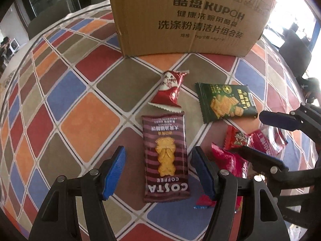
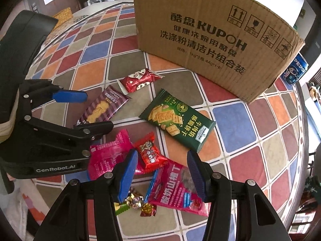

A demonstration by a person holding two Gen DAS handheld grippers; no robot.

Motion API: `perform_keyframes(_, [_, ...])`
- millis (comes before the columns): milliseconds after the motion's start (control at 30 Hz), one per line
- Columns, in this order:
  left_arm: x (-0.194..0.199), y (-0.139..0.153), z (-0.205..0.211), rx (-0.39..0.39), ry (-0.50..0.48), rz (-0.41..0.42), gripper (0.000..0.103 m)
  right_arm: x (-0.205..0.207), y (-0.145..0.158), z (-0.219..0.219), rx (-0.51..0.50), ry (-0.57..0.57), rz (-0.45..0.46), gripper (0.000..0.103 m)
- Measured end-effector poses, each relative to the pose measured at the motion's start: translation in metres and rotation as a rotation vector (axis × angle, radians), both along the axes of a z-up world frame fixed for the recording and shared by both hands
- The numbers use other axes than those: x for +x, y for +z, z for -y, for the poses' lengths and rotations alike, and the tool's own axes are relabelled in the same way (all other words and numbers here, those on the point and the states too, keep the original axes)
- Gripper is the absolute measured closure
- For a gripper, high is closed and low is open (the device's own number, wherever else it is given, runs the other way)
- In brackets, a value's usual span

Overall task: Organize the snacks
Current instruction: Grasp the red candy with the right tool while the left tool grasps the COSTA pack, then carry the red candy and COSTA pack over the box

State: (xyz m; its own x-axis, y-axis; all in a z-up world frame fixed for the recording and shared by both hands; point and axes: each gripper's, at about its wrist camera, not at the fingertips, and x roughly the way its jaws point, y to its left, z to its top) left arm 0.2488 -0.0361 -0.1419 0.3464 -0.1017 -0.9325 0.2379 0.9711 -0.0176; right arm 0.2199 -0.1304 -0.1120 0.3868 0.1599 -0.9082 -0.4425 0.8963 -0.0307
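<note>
— Where do things stand?

— My left hand-held gripper [image 1: 157, 172] gapes wide over the Costa biscuit pack [image 1: 165, 156], gripping nothing. My right hand-held gripper [image 2: 163, 176], equally spread and empty, straddles the pink hawthorn pack [image 2: 176, 188] mid-bench, before the cardboard box [image 2: 210, 40].

— Risks?

— Overlapping wrappers: closing could snag the red candy [image 2: 151, 154] too, and slick foil may slip.

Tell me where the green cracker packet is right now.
The green cracker packet lies flat on the checkered tablecloth in front of the cardboard box, right of the striped Costa packet and beyond the small red candy packet.
</note>
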Motion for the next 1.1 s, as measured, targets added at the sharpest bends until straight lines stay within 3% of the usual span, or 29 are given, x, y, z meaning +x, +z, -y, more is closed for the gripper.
perform_keyframes(133, [0.003,-0.001,0.002,0.011,0.004,0.014,0.036,0.001,-0.003,-0.005,-0.014,0.011,0.004,0.051])
perform_keyframes(300, [0.006,-0.002,0.004,0.011,0.011,0.025,0.037,0.004,-0.008,-0.010,-0.008,0.015,-0.011,0.064])
perform_keyframes(333, [0.006,-0.002,0.004,0.007,0.010,0.027,0.039,0.005,-0.009,-0.011,-0.004,0.014,-0.013,0.066])
perform_keyframes(433, [0.004,0.000,0.006,0.002,-0.010,0.041,0.056,0.006,-0.013,-0.013,0.006,0.014,-0.023,0.079])
perform_keyframes(467, [0.003,0.001,0.007,0.000,-0.014,0.041,0.062,0.007,-0.013,-0.013,0.013,0.013,-0.025,0.080])
perform_keyframes(733, [-0.001,0.008,-0.003,-0.048,0.001,0.041,0.067,0.005,-0.006,-0.009,0.046,-0.014,0.003,0.081])
perform_keyframes(1100, [-0.017,0.056,-0.003,-0.066,-0.007,0.167,0.067,-0.006,0.024,0.001,0.108,-0.040,0.077,0.081])
